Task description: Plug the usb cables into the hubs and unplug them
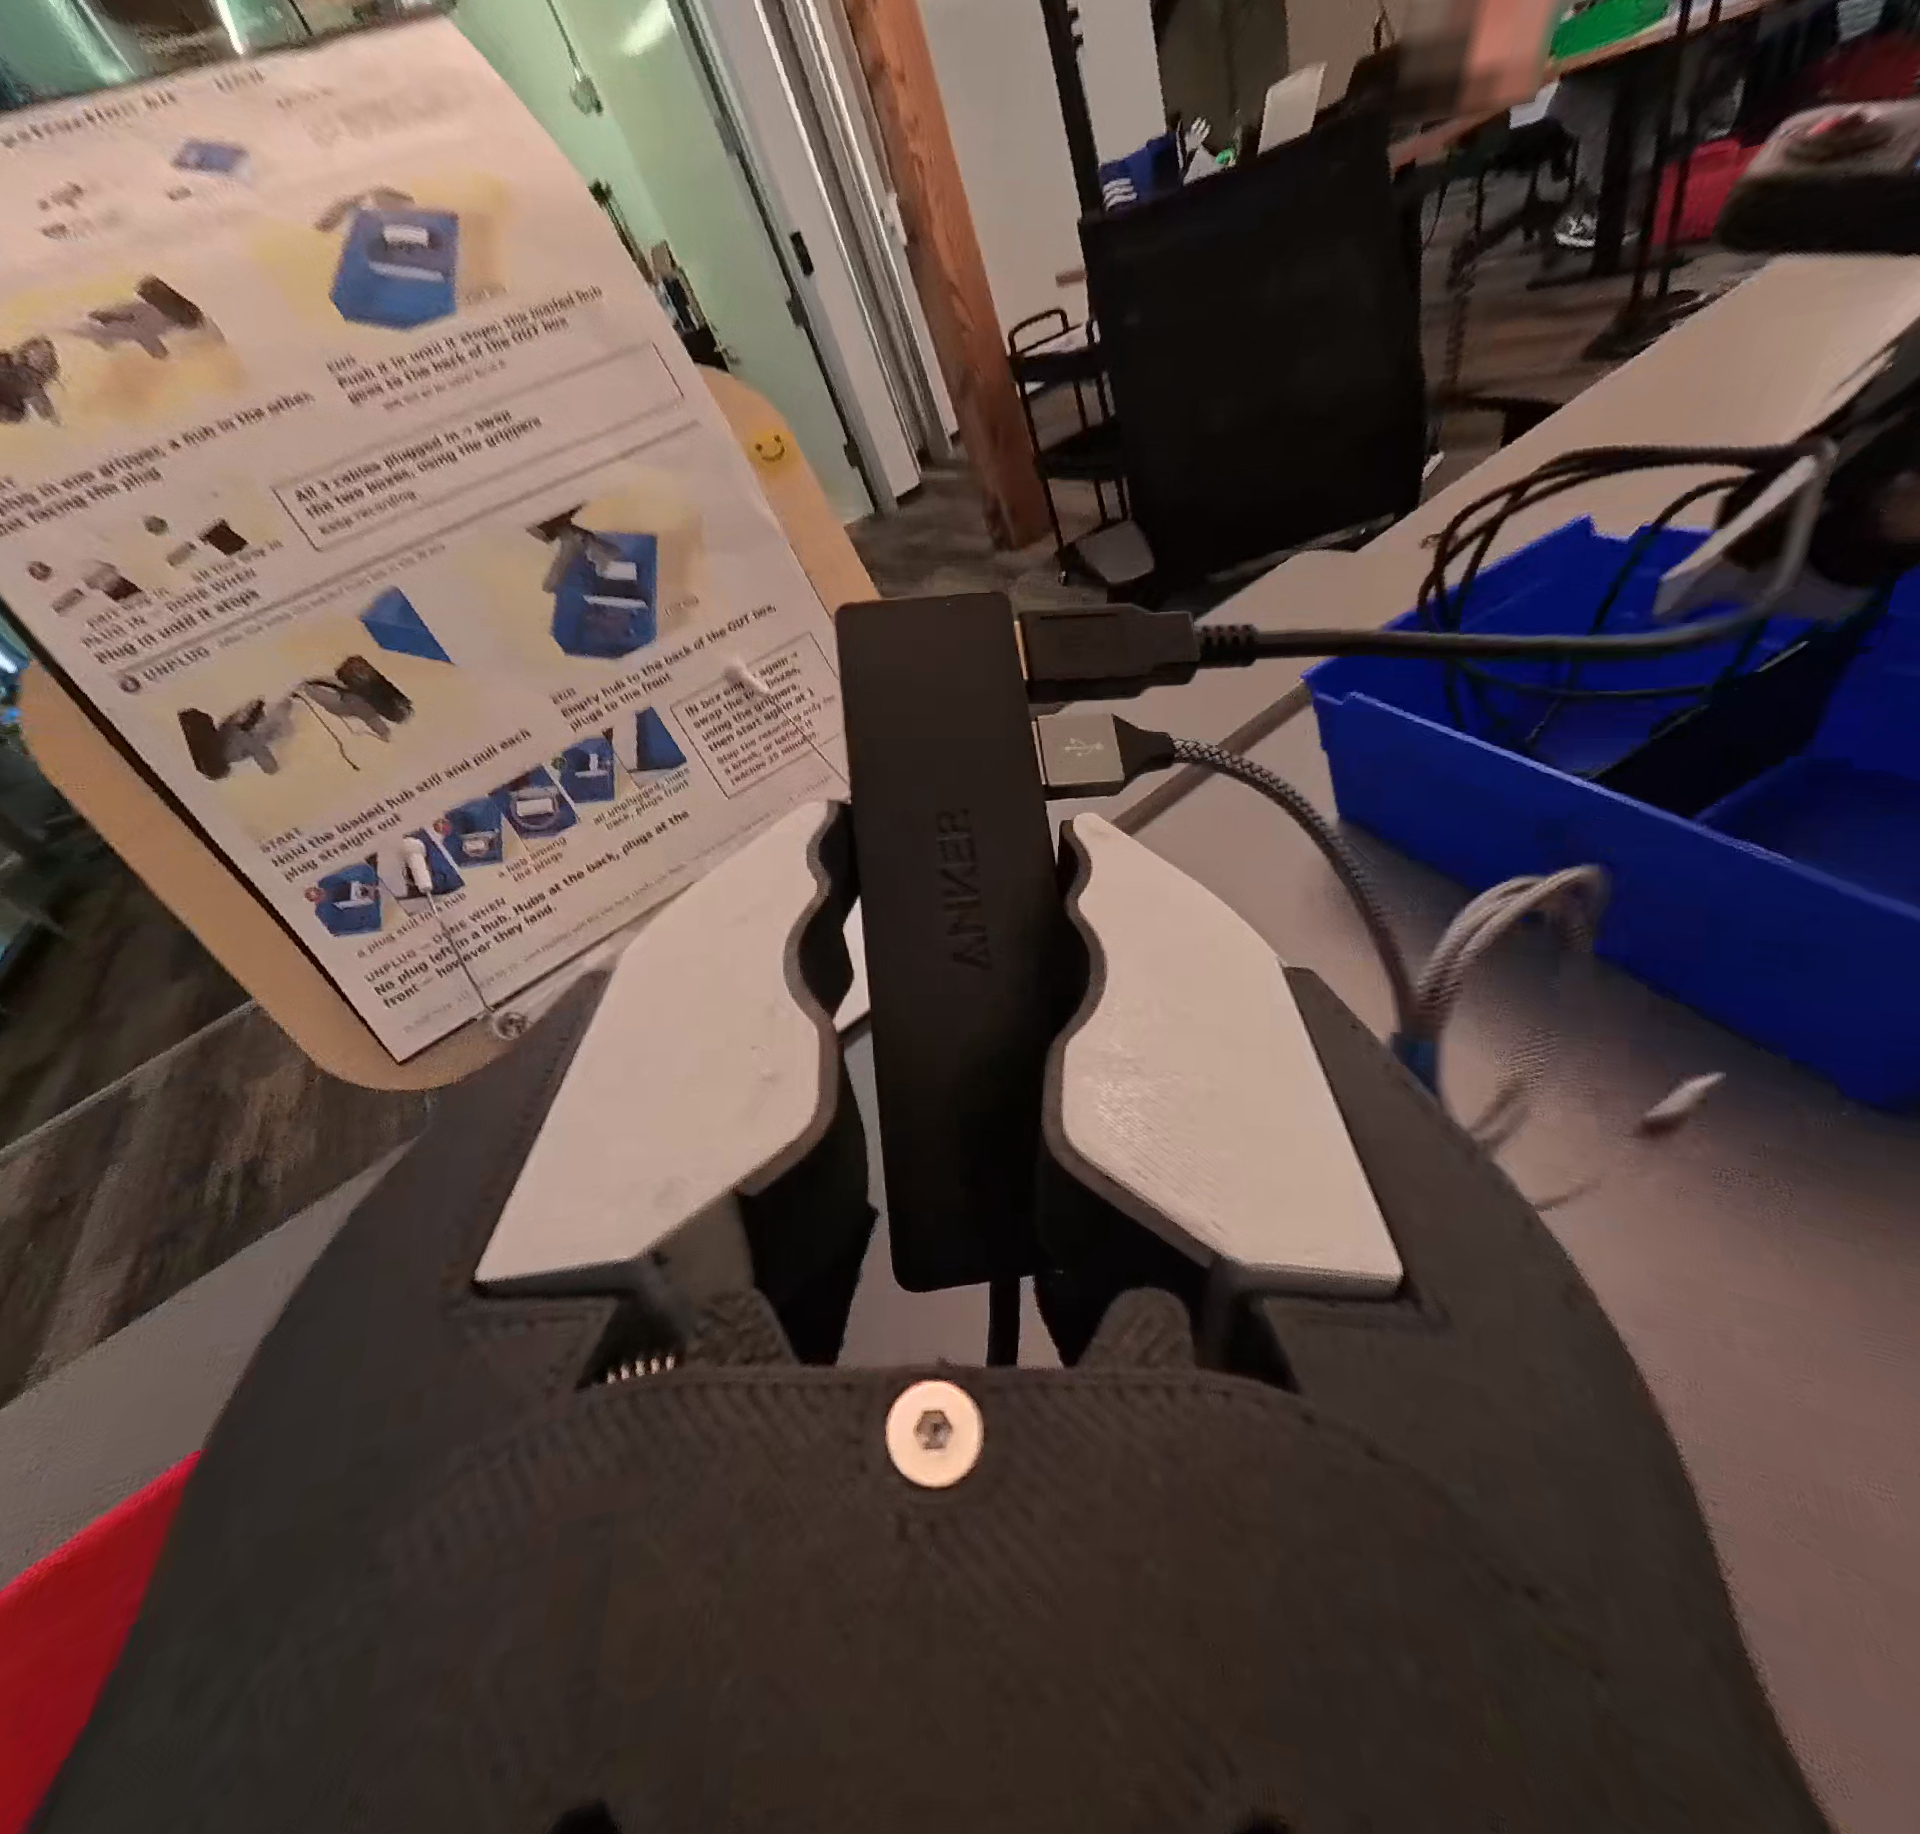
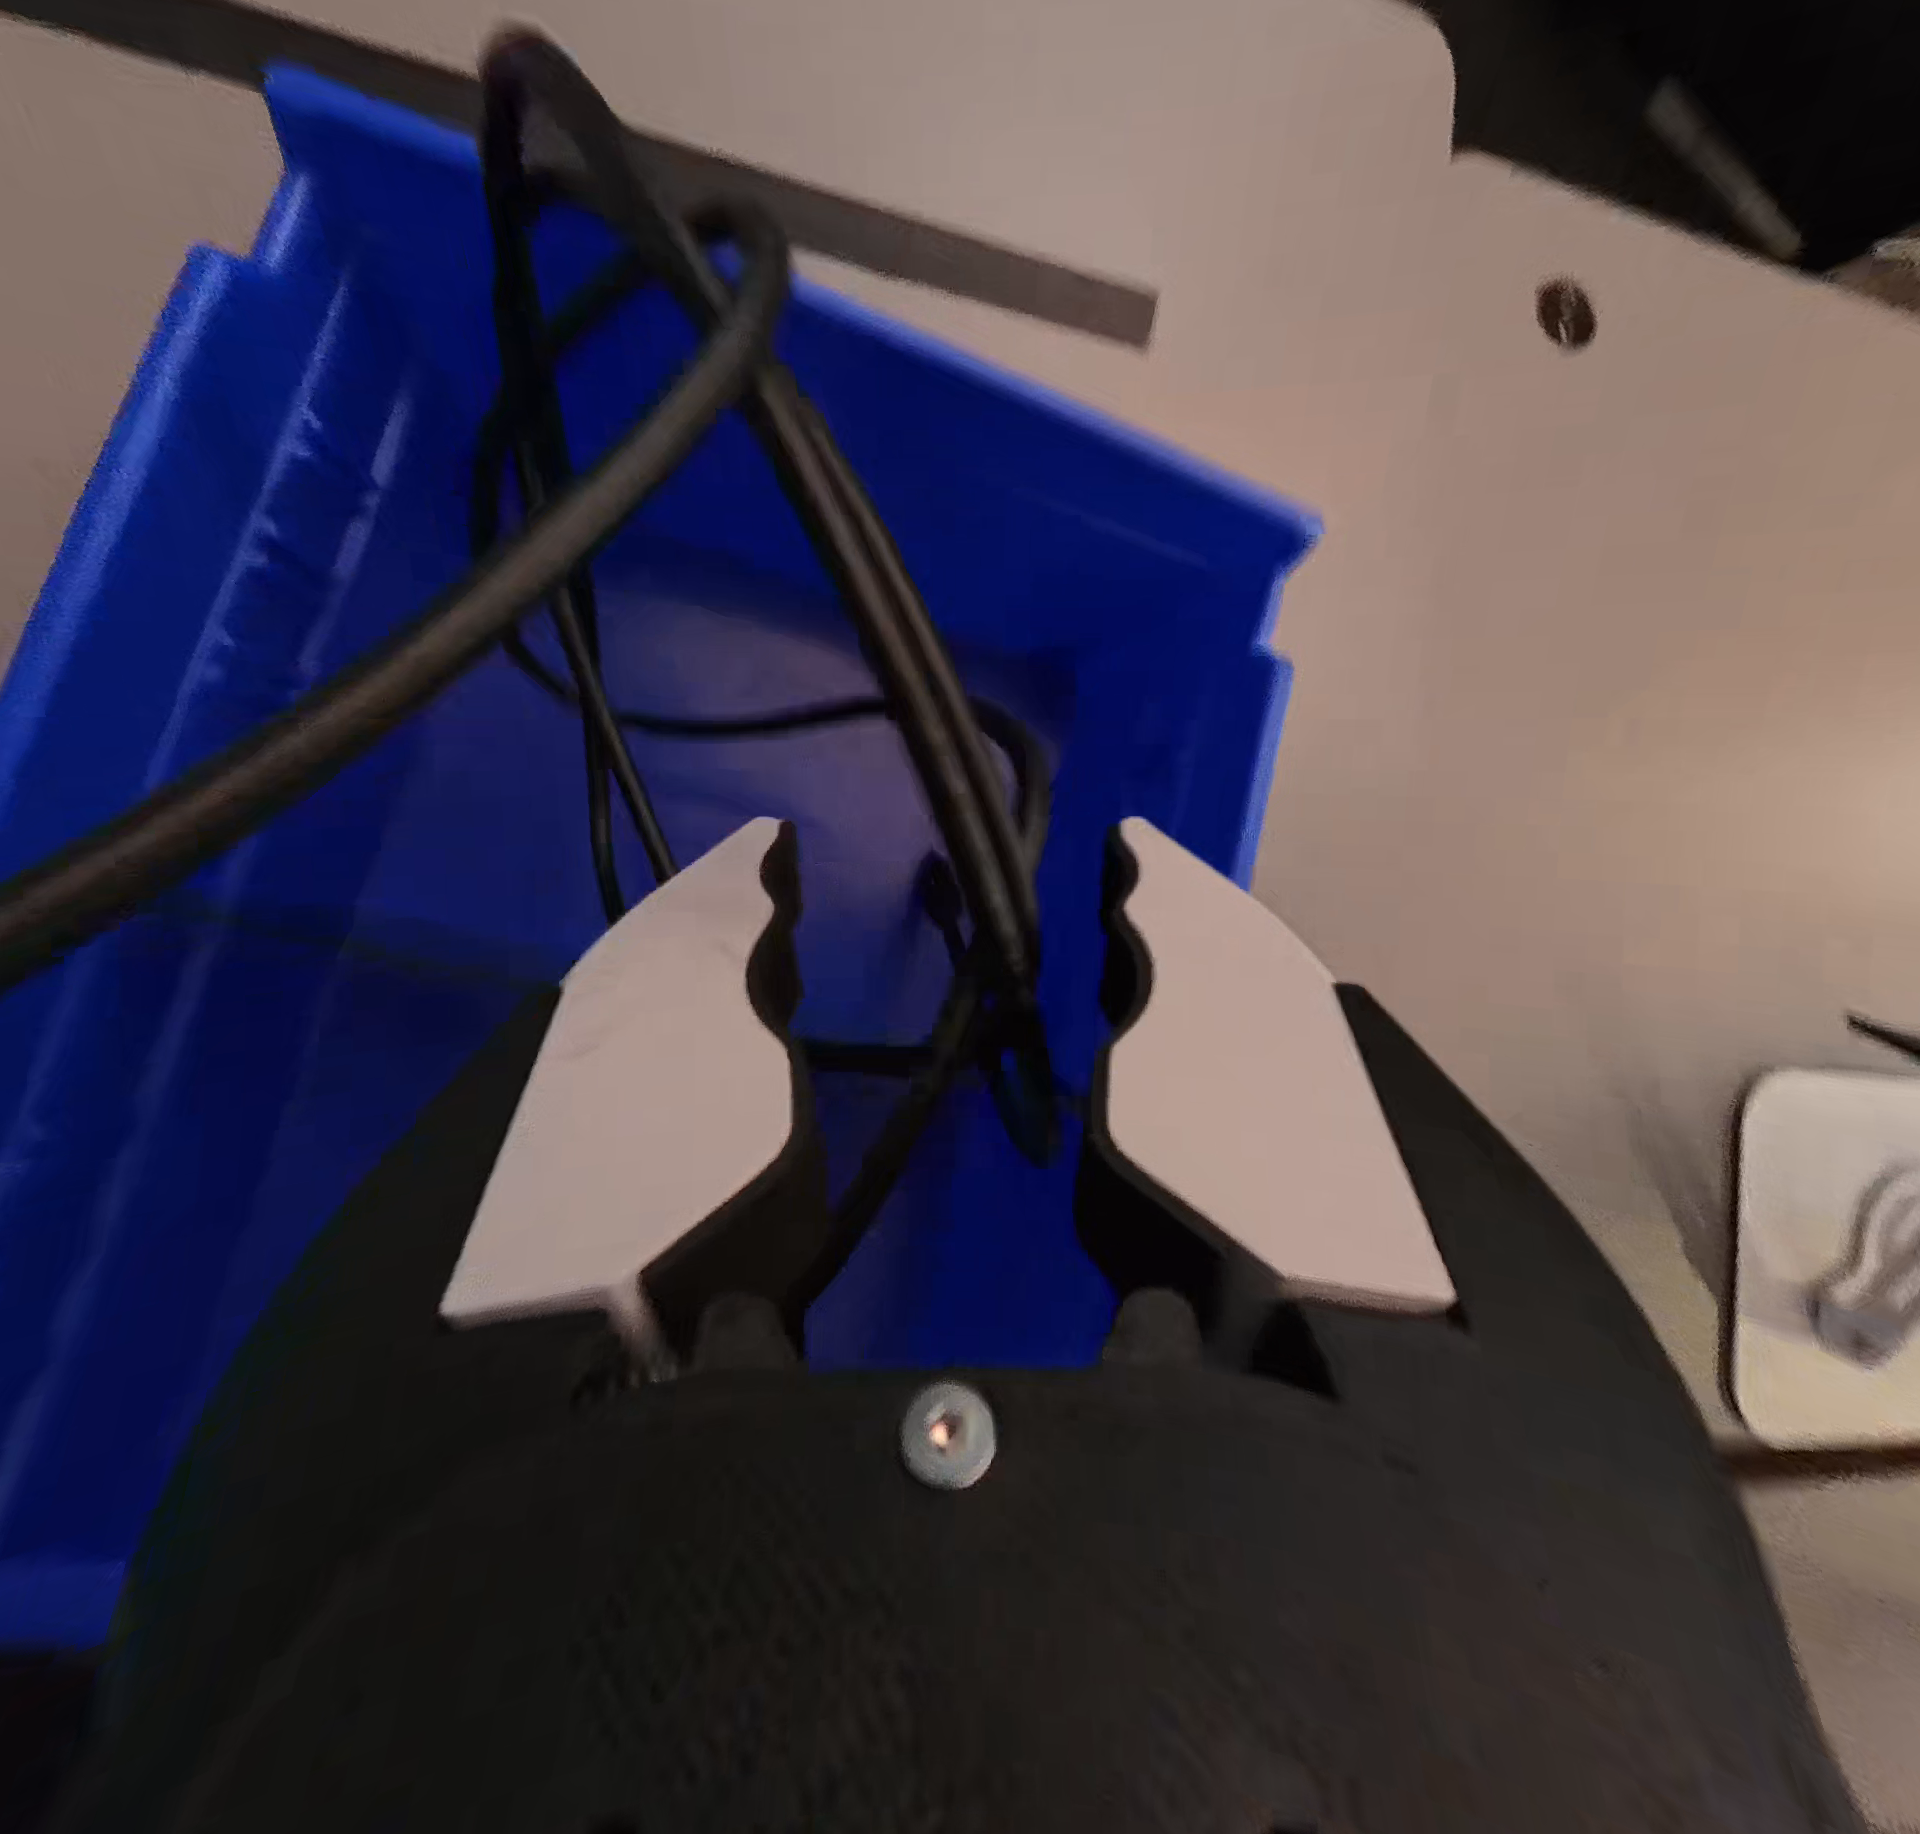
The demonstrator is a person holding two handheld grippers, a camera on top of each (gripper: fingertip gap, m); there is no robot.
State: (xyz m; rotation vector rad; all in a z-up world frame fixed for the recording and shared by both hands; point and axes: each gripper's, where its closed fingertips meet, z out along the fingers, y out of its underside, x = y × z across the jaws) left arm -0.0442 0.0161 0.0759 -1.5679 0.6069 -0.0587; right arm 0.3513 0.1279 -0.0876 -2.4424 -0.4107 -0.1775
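My left gripper [image 1: 951, 828] is shut on a black USB hub [image 1: 951, 901], held upright above the table. Two plugs sit in the hub's right side: a black plug [image 1: 1107, 654] on a black cable and a grey plug [image 1: 1081, 754] on a braided grey cable [image 1: 1351, 880]. My right gripper [image 2: 951, 834] is open above a blue bin [image 2: 312, 745]. Black cables [image 2: 914, 641] loop out of the bin and pass between its fingers without being clamped. The right gripper [image 1: 1787, 496] also shows far right in the left wrist view, over the blue bin [image 1: 1621, 849].
An instruction sheet on a wooden board [image 1: 395, 558] stands left of the hub. The blue bin rests on a grey table [image 1: 1662, 1369]. A white card with a grey picture [image 2: 1839, 1254] lies right of the right gripper. A dark strip [image 2: 935, 257] crosses the table behind the bin. The grippers' ends are close to 45 centimetres from one another.
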